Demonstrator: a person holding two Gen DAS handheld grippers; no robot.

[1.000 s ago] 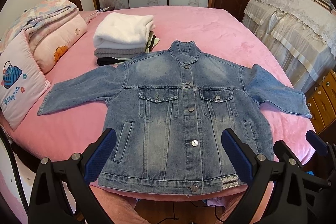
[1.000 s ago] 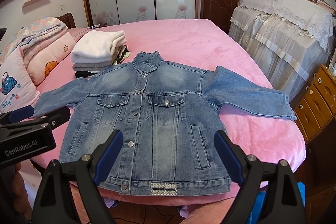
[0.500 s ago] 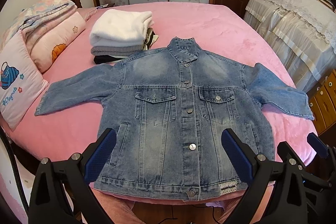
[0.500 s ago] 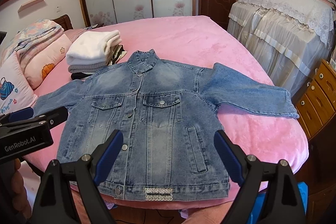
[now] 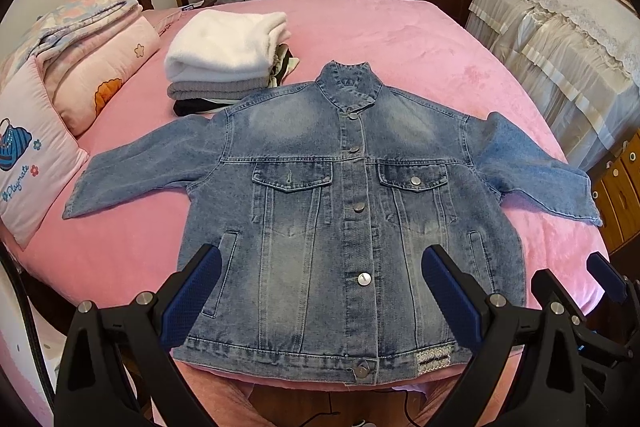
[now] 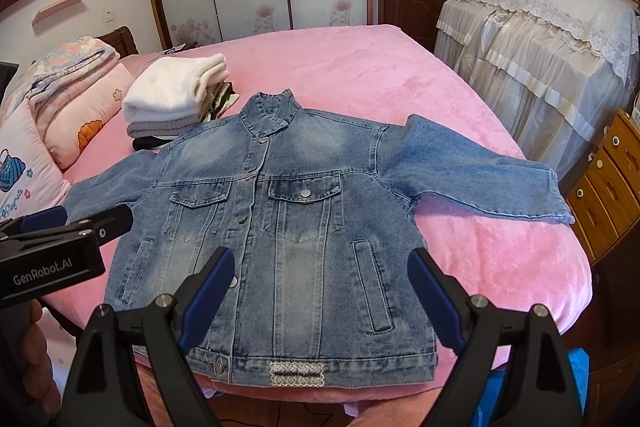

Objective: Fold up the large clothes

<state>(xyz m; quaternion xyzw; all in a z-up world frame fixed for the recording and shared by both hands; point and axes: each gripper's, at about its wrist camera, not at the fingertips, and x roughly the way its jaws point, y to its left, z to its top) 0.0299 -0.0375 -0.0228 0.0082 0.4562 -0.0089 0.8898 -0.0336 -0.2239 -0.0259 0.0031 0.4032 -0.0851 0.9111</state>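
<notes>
On bed [image 5: 420, 39], denim jacket [image 5: 352, 211] seemingly nearer, grippers agape

Both grippers are hovering side by side over the hem end of the denim jacket [image 5: 352, 227], touching nothing. The left gripper [image 5: 320, 291] is holding its jaws spread wide, and the right gripper [image 6: 322, 291] is doing likewise.
</notes>
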